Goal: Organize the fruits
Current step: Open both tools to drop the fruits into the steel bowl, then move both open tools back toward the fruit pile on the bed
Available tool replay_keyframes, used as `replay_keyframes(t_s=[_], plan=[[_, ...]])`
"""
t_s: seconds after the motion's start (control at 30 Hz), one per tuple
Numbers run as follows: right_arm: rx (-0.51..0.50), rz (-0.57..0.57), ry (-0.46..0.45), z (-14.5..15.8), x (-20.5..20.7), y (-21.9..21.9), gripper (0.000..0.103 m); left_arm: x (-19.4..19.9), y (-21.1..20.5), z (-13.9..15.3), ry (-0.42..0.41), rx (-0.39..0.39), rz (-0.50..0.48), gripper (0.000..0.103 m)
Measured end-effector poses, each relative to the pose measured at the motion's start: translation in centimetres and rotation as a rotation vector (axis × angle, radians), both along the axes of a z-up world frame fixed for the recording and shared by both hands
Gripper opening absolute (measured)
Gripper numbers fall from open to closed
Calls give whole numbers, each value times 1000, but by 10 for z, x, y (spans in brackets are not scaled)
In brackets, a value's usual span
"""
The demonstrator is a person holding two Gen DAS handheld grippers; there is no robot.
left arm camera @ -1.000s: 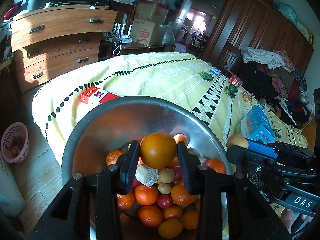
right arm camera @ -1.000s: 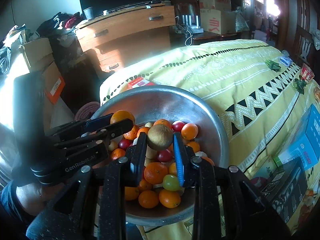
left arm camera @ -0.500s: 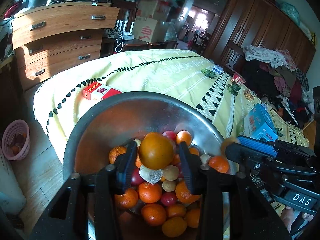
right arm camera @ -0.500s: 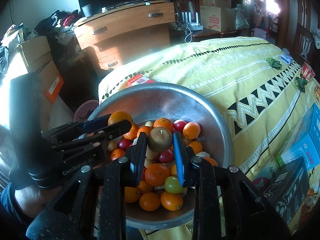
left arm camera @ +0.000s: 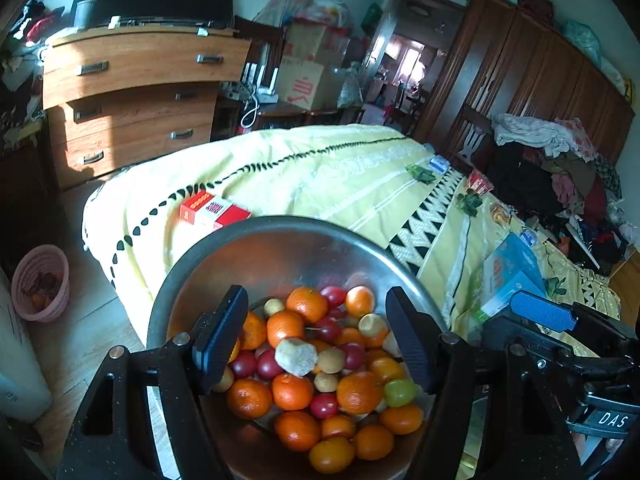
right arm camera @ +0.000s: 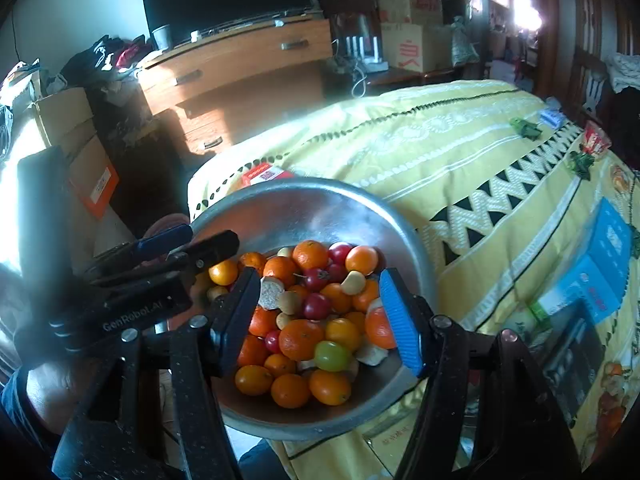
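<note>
A steel bowl (left arm camera: 280, 225) (right arm camera: 316, 185) stands at the near edge of the yellow bed, heaped with oranges (left arm camera: 290, 391) (right arm camera: 301, 339), small red fruits (left arm camera: 324, 405), pale round ones and a green one (right arm camera: 331, 356). My left gripper (left arm camera: 314, 338) hangs just above the pile, its jaws opening with nothing between them. My right gripper (right arm camera: 320, 316) hovers over the same heap, its jaws also opening and empty. In the right wrist view the left gripper (right arm camera: 200, 240) reaches in from the left, over the rim.
A red-and-white box (left arm camera: 212, 210) lies on the yellow bedspread (left arm camera: 340, 172) behind the bowl. A blue box (left arm camera: 512, 276) and a black box (right arm camera: 572, 356) sit to the right. A pink basket (left arm camera: 40, 282) stands on the floor, a wooden dresser (left arm camera: 132, 92) beyond.
Both grippers went from shut to open. The large orange left the left jaws and the brown fruit left the right jaws. Both grippers rose slightly above the pile.
</note>
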State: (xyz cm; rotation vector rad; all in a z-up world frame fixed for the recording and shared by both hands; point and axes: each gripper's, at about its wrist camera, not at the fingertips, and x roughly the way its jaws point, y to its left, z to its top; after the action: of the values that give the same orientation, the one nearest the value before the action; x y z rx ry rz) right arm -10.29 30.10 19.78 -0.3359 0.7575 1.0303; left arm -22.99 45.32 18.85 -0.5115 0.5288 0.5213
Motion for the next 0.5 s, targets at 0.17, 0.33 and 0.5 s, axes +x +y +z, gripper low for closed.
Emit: replay_keyframes(t_s=[0.17,0.33,0.5], plan=[[2,-77,-79,20,0,-38,69,1,-27,25,-53,44,-25,77],[-9,-206,-180,41,5,-90,77,10,-69,48,-107,82,-106,78],[-26,-349,-256,54,10,-148,86,28,-118,63,-133,112,-204,81]])
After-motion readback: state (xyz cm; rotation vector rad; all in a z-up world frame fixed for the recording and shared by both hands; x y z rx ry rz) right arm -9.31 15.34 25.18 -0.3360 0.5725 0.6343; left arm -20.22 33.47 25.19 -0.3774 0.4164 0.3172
